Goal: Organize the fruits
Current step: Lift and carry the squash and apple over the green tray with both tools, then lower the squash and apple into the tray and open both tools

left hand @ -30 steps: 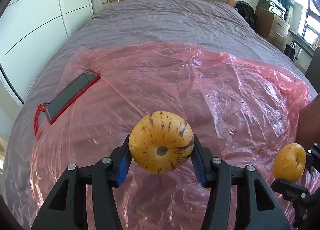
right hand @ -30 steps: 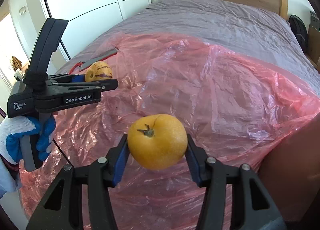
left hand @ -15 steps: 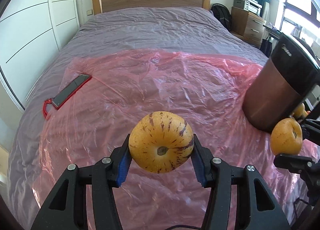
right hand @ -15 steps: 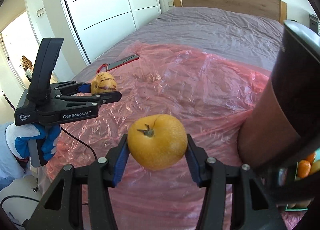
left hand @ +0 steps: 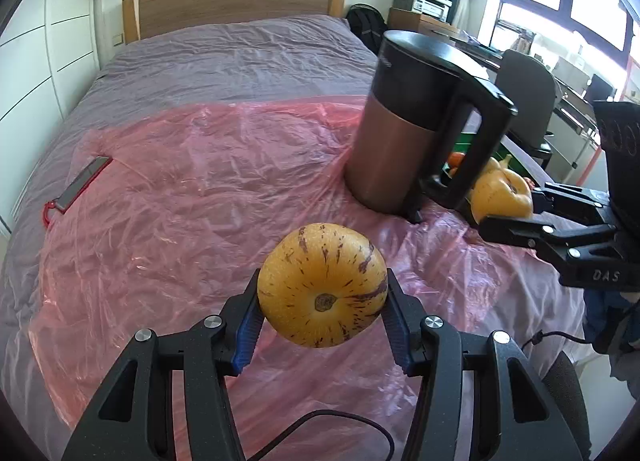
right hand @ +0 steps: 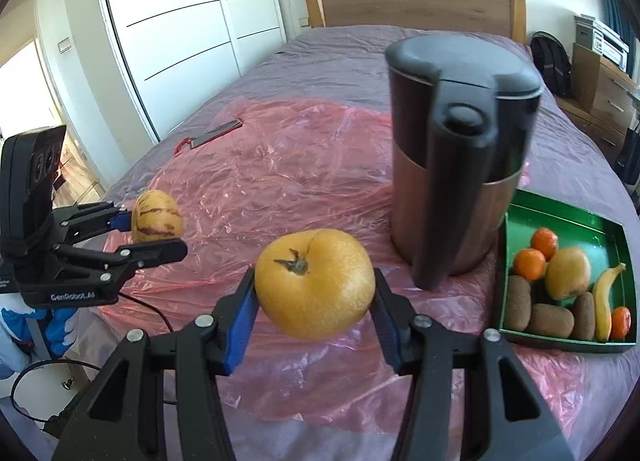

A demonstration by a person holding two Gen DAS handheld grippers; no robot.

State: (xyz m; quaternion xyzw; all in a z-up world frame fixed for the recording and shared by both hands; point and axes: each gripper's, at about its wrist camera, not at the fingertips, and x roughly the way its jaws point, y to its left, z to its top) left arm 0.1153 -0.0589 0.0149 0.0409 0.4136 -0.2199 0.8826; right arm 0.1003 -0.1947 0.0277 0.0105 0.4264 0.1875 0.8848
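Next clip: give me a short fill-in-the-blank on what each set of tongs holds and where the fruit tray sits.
1. The left tongs grip a yellow fruit streaked with ____ marks.
2. The right tongs grip a plain yellow fruit whose ____ faces the camera.
3. The tray holding the other fruit is ____ in colour.
4. The tray holds exactly one ____, long and curved.

Missing words: purple; stem; green; banana

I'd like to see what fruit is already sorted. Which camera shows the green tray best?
The right wrist view. There the green tray lies open to the camera beside the kettle, with oranges, kiwis, a banana and a yellow fruit inside. In the left wrist view the kettle hides nearly all of it; only a green sliver shows.
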